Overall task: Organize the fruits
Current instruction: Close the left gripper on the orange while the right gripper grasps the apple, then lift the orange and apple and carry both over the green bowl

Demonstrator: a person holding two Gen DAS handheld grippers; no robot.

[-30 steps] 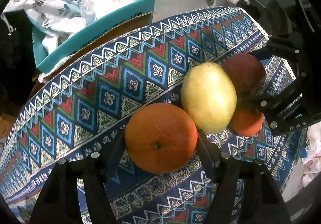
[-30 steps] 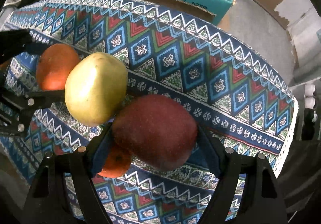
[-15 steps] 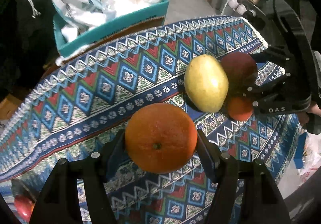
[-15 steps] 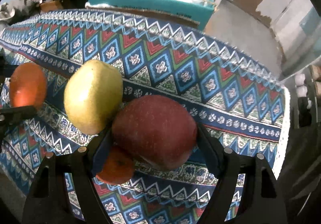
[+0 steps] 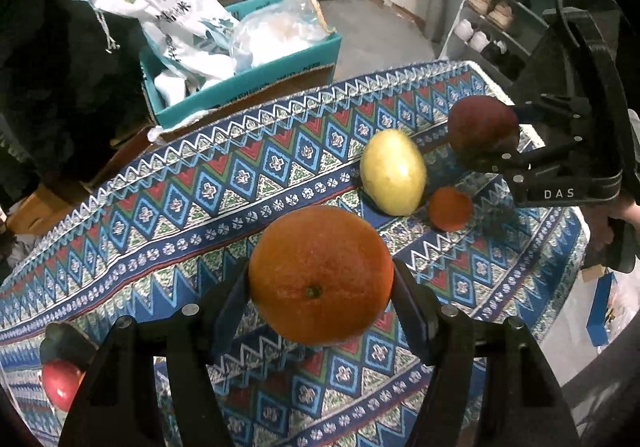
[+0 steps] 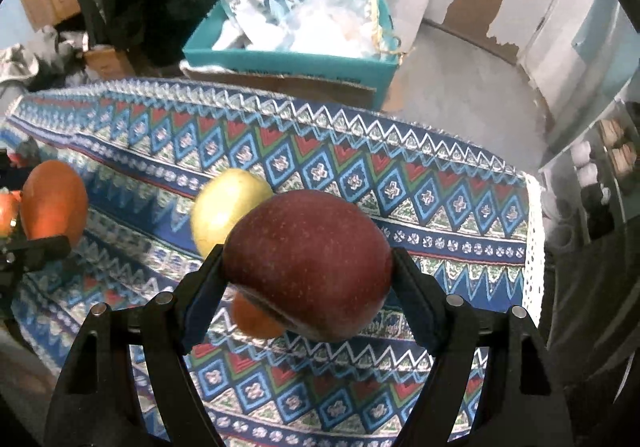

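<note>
My left gripper (image 5: 320,279) is shut on a large orange (image 5: 320,275) and holds it above the patterned cloth (image 5: 200,199). My right gripper (image 6: 308,271) is shut on a dark red apple (image 6: 308,263), also lifted; it shows at the right of the left wrist view (image 5: 482,127). A yellow pear (image 5: 392,173) and a small tangerine (image 5: 450,209) lie on the cloth between the grippers. In the right wrist view the pear (image 6: 224,207) sits behind the apple, the tangerine (image 6: 252,317) under it, and the orange (image 6: 54,203) at far left.
A teal cardboard box (image 5: 248,83) stuffed with plastic bags stands on the floor behind the table. A red apple (image 5: 60,383) shows at the lower left edge. A shoe rack (image 5: 500,15) stands at the back right. The cloth's edge (image 6: 534,239) drops off at right.
Both grippers have risen and drawn back from the pear and tangerine, carrying the orange and the apple up and apart. The pear and tangerine stay on the cloth.
</note>
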